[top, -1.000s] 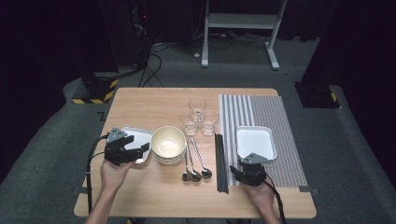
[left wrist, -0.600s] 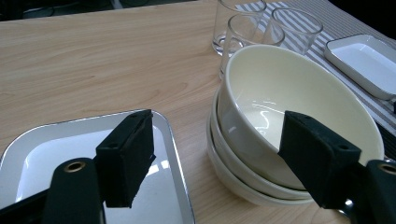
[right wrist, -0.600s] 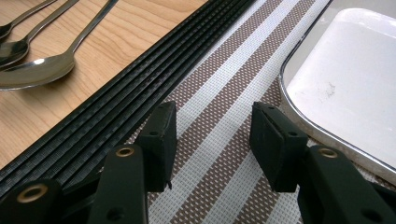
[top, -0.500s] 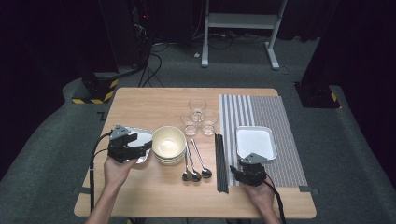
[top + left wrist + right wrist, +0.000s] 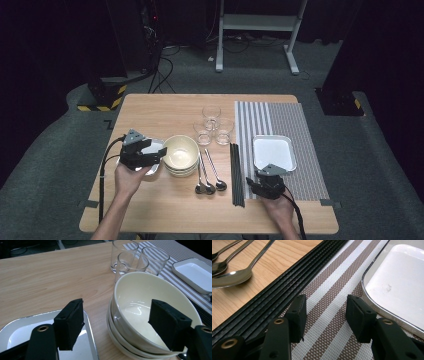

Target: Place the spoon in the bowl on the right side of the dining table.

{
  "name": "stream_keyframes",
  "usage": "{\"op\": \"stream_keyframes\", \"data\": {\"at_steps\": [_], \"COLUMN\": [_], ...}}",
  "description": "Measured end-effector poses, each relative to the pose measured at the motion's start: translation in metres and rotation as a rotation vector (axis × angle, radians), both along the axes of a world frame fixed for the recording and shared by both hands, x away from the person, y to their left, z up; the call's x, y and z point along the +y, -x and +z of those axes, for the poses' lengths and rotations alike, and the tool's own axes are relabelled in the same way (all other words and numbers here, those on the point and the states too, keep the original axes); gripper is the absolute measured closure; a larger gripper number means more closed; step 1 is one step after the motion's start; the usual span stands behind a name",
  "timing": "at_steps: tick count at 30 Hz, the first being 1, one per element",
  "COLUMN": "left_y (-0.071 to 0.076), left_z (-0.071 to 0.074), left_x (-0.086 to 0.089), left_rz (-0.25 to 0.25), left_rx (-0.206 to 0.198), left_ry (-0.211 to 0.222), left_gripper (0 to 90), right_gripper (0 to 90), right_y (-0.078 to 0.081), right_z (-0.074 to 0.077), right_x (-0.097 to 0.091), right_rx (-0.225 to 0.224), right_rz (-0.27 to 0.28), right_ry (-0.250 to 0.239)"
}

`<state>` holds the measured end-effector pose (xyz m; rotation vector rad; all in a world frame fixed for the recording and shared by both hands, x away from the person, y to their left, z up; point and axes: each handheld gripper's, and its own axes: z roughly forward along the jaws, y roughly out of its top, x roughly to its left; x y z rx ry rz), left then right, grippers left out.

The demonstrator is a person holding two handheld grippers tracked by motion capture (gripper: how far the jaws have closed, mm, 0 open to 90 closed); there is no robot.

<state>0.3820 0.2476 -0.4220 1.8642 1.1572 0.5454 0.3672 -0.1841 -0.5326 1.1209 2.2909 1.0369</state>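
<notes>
A stack of cream bowls (image 5: 181,154) (image 5: 150,305) stands left of the table's middle. My left gripper (image 5: 158,153) (image 5: 117,322) is open and straddles the top bowl's near rim. One jaw hangs over a small metal tray (image 5: 158,145) (image 5: 17,335); the other is inside the bowl, and neither pad presses the wall. My right gripper (image 5: 267,176) (image 5: 325,315) is open with nothing between its jaws. It hovers low over the striped placemat (image 5: 295,120) (image 5: 329,292), between the black chopsticks (image 5: 236,172) (image 5: 274,297) and a white tray (image 5: 274,152) (image 5: 402,287).
Three clear glasses (image 5: 212,125) (image 5: 130,260) stand behind the bowls. Three spoons (image 5: 210,175) (image 5: 232,277) lie between the bowls and the chopsticks. The table's front edge is close to both hands. Dark floor, cables and a stand surround the table.
My left gripper has edged slightly up and toward the bowls. The right gripper has not moved.
</notes>
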Motion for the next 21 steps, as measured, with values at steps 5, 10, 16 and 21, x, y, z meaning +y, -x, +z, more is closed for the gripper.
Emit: {"op": "stream_keyframes", "data": {"at_steps": [5,10,16,21], "left_y": [-0.005,-0.01,-0.017,-0.022], "left_z": [0.002,0.001,-0.001,-0.002], "left_x": [-0.004,-0.01,-0.017,-0.022], "left_rz": [-0.006,-0.013,-0.017,-0.021], "left_rx": [0.001,0.005,0.011,0.016], "left_ry": [-0.017,-0.026,-0.051,-0.061], "left_gripper": [28.9,30.2,31.9,34.1], "right_gripper": [51.7,51.7,51.7,51.7], "right_y": [0.0,0.0,0.0,0.0], "right_z": [0.0,0.0,0.0,0.0], "right_x": [0.0,0.0,0.0,0.0], "right_rx": [0.0,0.0,0.0,0.0], "right_rz": [0.0,0.0,0.0,0.0], "right_ry": [0.0,0.0,0.001,0.001]}}
